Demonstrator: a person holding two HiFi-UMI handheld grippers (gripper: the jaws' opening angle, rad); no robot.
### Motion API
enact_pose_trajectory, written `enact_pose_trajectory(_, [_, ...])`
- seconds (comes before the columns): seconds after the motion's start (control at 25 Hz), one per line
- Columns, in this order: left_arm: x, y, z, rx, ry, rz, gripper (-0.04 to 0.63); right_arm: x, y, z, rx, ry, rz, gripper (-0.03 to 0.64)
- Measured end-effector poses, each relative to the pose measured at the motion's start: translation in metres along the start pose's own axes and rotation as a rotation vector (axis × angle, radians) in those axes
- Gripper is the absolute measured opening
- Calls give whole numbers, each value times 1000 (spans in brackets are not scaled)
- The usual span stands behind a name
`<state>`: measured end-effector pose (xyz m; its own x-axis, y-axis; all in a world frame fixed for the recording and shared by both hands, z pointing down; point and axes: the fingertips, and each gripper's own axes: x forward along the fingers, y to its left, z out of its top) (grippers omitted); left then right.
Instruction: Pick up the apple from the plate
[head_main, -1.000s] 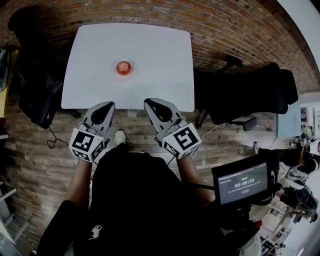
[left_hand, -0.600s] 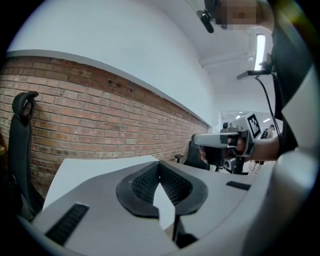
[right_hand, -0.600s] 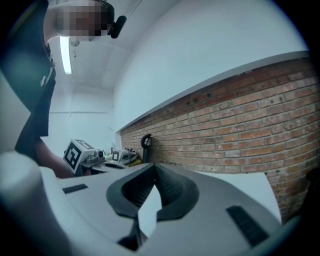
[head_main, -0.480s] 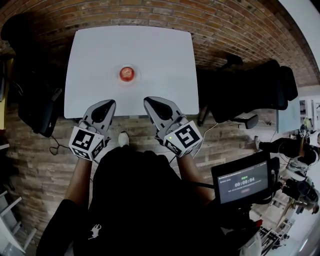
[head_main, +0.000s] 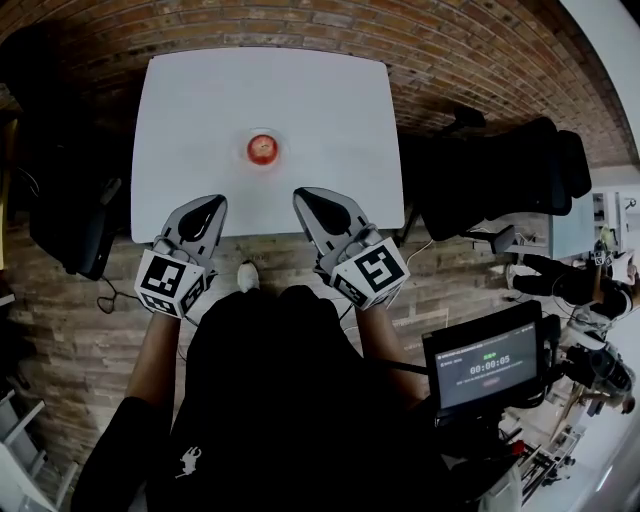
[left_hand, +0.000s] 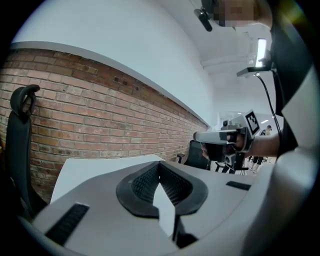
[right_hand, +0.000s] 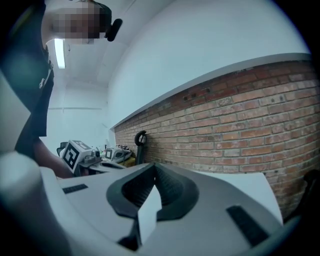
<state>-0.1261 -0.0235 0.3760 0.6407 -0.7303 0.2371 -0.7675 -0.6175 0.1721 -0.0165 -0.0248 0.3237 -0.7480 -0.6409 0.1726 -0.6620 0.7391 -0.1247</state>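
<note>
A red apple (head_main: 262, 149) sits on a small pale plate (head_main: 280, 152) near the middle of the white table (head_main: 200, 100). Both grippers hover side by side at the table's near edge, short of the plate. My left gripper (head_main: 213, 203) is shut with nothing in it; in the left gripper view its jaws (left_hand: 160, 165) meet at the tips. My right gripper (head_main: 304, 197) looks shut and empty too, its jaws (right_hand: 154, 165) touching at the tips. Neither gripper view shows the apple; the jaws block the tabletop.
Black office chairs stand left (head_main: 70, 220) and right (head_main: 500, 190) of the table. A small screen (head_main: 487, 367) glows at lower right. The floor is brick-patterned, and a brick wall (left_hand: 100, 115) runs behind the table.
Both grippers have moved forward toward the table, their tips now over its near edge. The apple and plate sit closer to them in the head view. Jaws unchanged.
</note>
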Motion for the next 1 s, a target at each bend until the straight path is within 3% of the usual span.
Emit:
enact_pose_trajectory(0.16, [-4, 9, -2, 0, -5, -5, 6, 9, 9, -2, -30, 13, -1, 3])
enact_pose_trajectory(0.6, [-5, 15, -9, -44, 5, -2, 6, 21, 6, -3, 24, 23, 8, 3])
enact_pose_trajectory(1.0, [22, 18, -5, -34, 28, 38, 6, 36, -21, -7, 19, 24, 69, 3])
